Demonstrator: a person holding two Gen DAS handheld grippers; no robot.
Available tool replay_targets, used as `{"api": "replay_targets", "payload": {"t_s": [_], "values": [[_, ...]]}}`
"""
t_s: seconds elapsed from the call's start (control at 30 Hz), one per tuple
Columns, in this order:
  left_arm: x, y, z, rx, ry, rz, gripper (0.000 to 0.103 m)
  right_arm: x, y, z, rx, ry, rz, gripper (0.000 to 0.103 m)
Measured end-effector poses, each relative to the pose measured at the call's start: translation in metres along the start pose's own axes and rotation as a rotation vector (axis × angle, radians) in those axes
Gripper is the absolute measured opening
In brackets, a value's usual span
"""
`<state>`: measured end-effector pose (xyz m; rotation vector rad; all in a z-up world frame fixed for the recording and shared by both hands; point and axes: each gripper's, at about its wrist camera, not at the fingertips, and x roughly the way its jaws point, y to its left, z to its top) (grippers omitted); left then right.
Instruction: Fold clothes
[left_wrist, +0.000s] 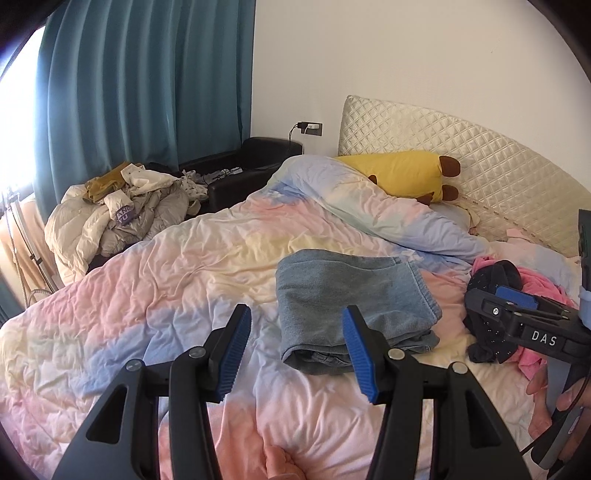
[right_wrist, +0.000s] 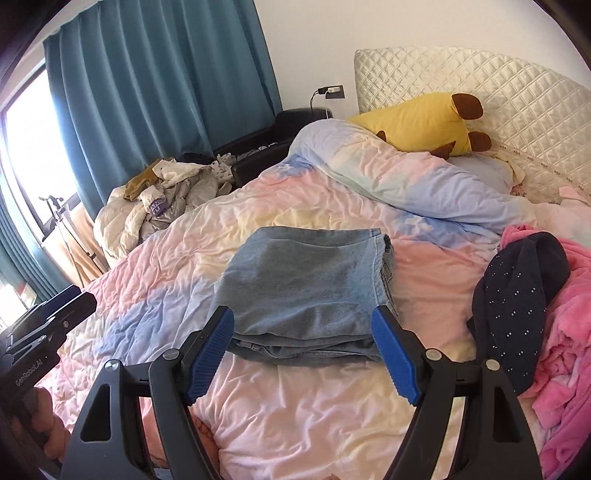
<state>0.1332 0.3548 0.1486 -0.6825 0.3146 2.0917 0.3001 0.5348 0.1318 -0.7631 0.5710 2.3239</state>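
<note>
A folded pair of light blue jeans (left_wrist: 347, 295) lies on the pastel duvet (left_wrist: 184, 266); it also shows in the right wrist view (right_wrist: 306, 288). My left gripper (left_wrist: 295, 350) is open and empty, just in front of and left of the jeans. My right gripper (right_wrist: 301, 354) is open and empty, its jaws standing either side of the jeans' near folded edge, above the duvet (right_wrist: 314, 406). A dark dotted garment (right_wrist: 517, 302) lies on a pink fleece garment (right_wrist: 565, 332) to the right. The right gripper's body (left_wrist: 535, 332) shows in the left wrist view.
A yellow plush pillow (right_wrist: 424, 122) lies by the quilted headboard (right_wrist: 498, 92). A pile of cream clothes (left_wrist: 122, 206) sits on a black sofa (left_wrist: 251, 162) beyond the bed's left side. Teal curtains (left_wrist: 147, 92) hang behind it.
</note>
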Motion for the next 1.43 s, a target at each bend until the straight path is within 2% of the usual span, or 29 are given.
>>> {"api": "replay_targets", "payload": {"t_s": [0.27, 0.53, 0.77, 0.93, 1.43], "values": [[-0.05, 0.022, -0.023, -0.022, -0.023, 0.018, 0.053, -0.05, 0.039, -0.021, 0.001, -0.06, -0.001, 0.078], [-0.088, 0.042, -0.048, -0.036, -0.048, 0.017, 0.053, -0.07, 0.062, -0.06, 0.007, -0.048, -0.022, 0.078], [-0.094, 0.049, -0.071, -0.025, -0.059, 0.038, 0.053, -0.087, 0.073, -0.084, 0.009, -0.095, -0.088, 0.078], [-0.092, 0.051, -0.076, -0.022, -0.054, 0.043, 0.053, -0.096, 0.082, -0.087, -0.024, -0.138, -0.13, 0.078], [-0.094, 0.051, -0.085, -0.027, -0.047, 0.052, 0.053, -0.095, 0.097, -0.092, -0.06, -0.145, -0.148, 0.078]]}}
